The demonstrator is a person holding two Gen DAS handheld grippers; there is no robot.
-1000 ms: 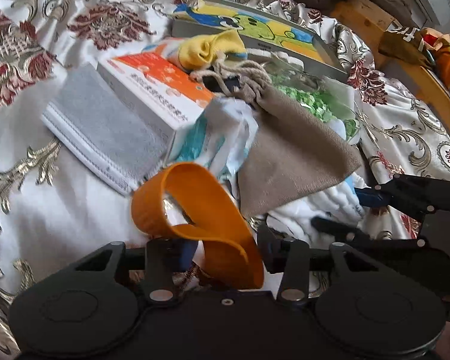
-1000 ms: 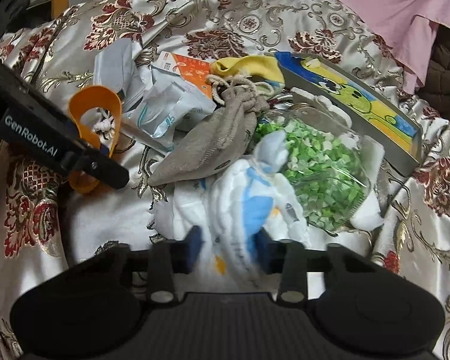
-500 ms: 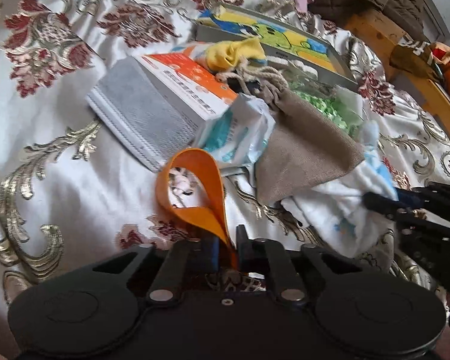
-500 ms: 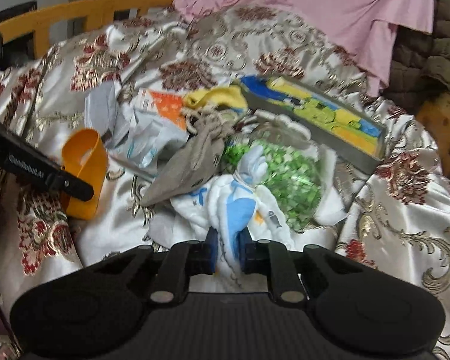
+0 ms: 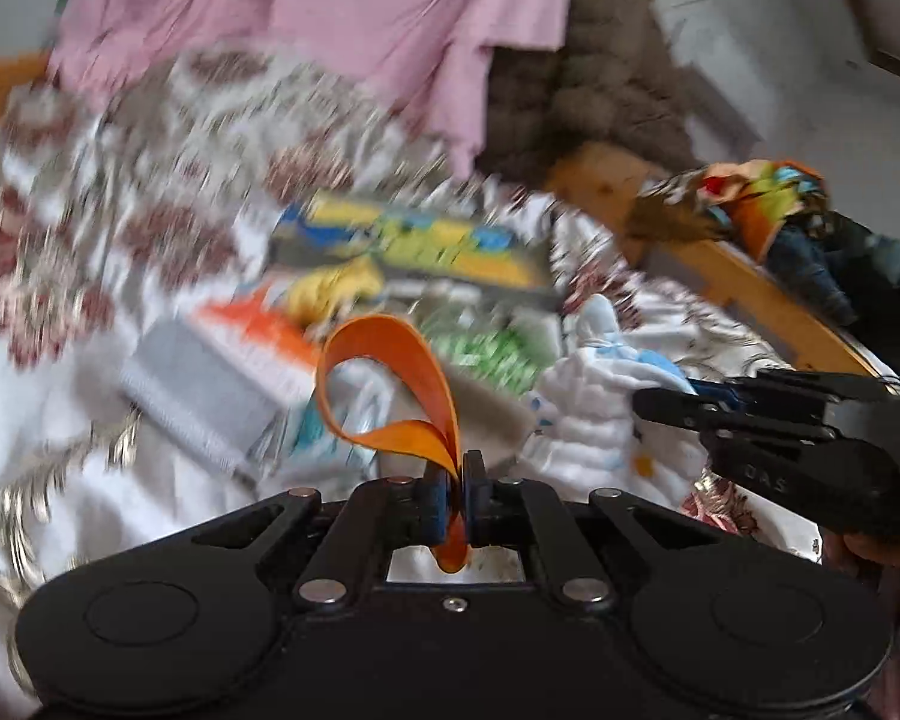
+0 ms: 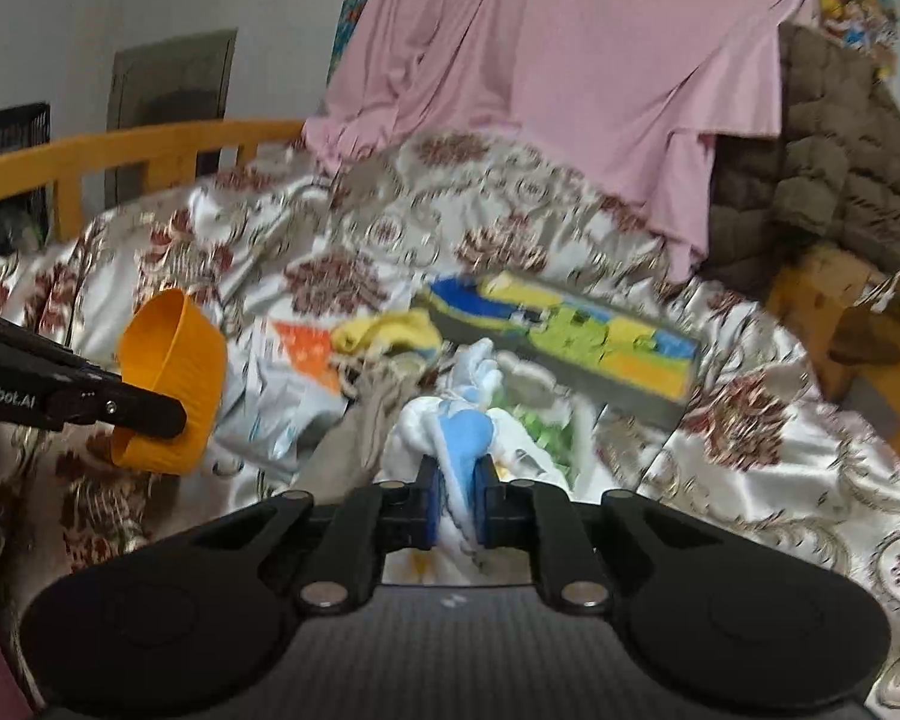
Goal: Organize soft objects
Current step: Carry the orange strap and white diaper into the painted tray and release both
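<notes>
My left gripper (image 5: 455, 483) is shut on an orange band (image 5: 402, 384), a soft loop that stands up above the jaws; it also shows at the left of the right wrist view (image 6: 171, 381). My right gripper (image 6: 456, 495) is shut on a white and blue cloth (image 6: 465, 426), lifted off the pile; it also shows in the left wrist view (image 5: 594, 414). A grey drawstring pouch (image 6: 354, 438), a yellow sock (image 6: 390, 330) and a bag of green bits (image 6: 534, 420) lie on the patterned bedspread (image 6: 750, 432).
An orange and white box (image 6: 297, 360), a grey mask pack (image 5: 198, 396) and a flat cartoon-print box (image 6: 570, 330) lie in the pile. A pink sheet (image 6: 570, 90) and brown quilted coat (image 6: 840, 180) hang behind. A wooden bed rail (image 6: 120, 150) runs at left.
Both grippers have closed fully and lifted, the left with the orange band, the right with the white and blue cloth. Both views have tilted up towards the back of the bed.
</notes>
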